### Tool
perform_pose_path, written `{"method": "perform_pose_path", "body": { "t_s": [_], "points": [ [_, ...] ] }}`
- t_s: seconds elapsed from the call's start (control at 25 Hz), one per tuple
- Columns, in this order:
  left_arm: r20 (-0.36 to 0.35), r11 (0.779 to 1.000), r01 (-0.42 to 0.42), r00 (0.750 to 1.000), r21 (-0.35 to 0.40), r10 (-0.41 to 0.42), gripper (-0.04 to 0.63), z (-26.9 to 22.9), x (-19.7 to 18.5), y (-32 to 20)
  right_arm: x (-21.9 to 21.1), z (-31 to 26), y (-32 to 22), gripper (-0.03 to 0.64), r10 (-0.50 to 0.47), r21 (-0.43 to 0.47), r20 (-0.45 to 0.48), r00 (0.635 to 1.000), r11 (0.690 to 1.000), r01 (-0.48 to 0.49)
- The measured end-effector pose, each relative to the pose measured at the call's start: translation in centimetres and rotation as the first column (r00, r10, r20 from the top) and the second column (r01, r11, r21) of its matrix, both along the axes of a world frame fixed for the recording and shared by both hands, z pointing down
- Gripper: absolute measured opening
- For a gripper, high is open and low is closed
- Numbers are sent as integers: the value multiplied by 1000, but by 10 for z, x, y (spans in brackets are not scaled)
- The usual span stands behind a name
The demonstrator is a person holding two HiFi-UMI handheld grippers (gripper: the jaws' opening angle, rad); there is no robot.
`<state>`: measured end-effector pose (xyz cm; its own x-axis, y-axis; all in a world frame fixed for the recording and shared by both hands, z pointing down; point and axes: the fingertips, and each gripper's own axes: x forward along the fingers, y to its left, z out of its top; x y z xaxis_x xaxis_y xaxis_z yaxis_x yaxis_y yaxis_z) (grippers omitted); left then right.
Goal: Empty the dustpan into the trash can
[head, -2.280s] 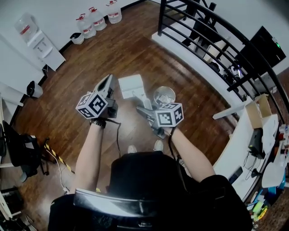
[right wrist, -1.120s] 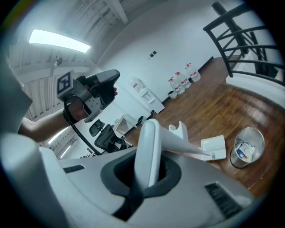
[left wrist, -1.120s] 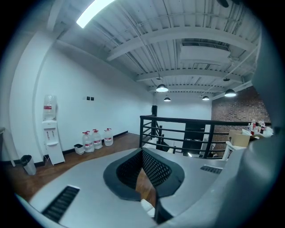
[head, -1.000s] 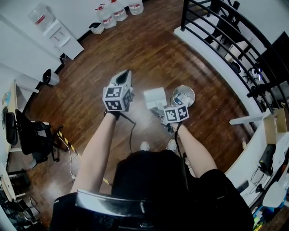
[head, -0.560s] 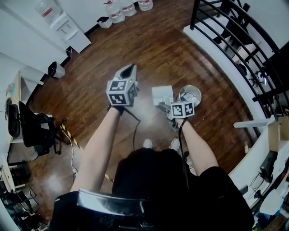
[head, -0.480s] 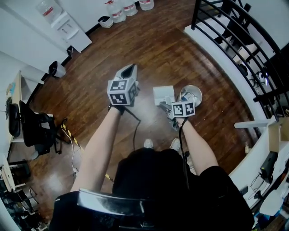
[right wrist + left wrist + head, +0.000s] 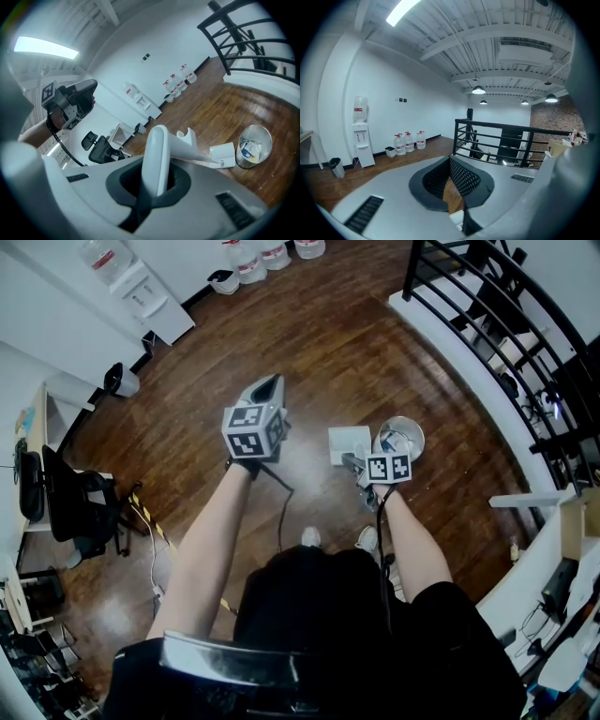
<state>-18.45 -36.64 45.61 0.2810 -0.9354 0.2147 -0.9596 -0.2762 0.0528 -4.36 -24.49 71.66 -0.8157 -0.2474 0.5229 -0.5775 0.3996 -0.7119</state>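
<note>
Lowered since earlier, the right gripper (image 7: 361,465) clamps the dustpan (image 7: 349,443) handle, pan at 9 o'clock of the trash can (image 7: 246,162), left gripper (image 7: 265,388) closed empty; tipping short of the rim would spill any contents.

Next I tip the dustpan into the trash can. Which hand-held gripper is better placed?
Right. The right hand-held gripper is shut on the dustpan by its handle, with the pan beside the trash can. The left hand-held gripper is shut, empty, and held away from both.
</note>
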Motion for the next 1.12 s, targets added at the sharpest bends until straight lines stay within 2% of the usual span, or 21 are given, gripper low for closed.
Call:
{"method": "perform_pose_path", "body": {
  "t_s": [0.28, 0.64, 1.08, 1.12],
  "points": [
    [-22, 1000, 6, 1000, 3, -6, 3, 1, -4, 4, 8, 11, -1, 3, 12, -7, -17, 1000, 1000, -12],
    [-29, 1000, -1, 1000, 11, 2, 3, -2, 2, 7, 17, 21, 5, 15, -3, -38, -86, 996, 999, -1],
    [-46, 1000, -23, 999, 11, 23, 3, -1, 14, 14, 13, 15, 30, 288, -108, -78, -68, 992, 992, 102],
    [-51, 1000, -23, 998, 12, 23, 3, -1, 15, 15, 15, 15, 32, 297, -116, -78, -75, 991, 991, 110]
  ]
}}
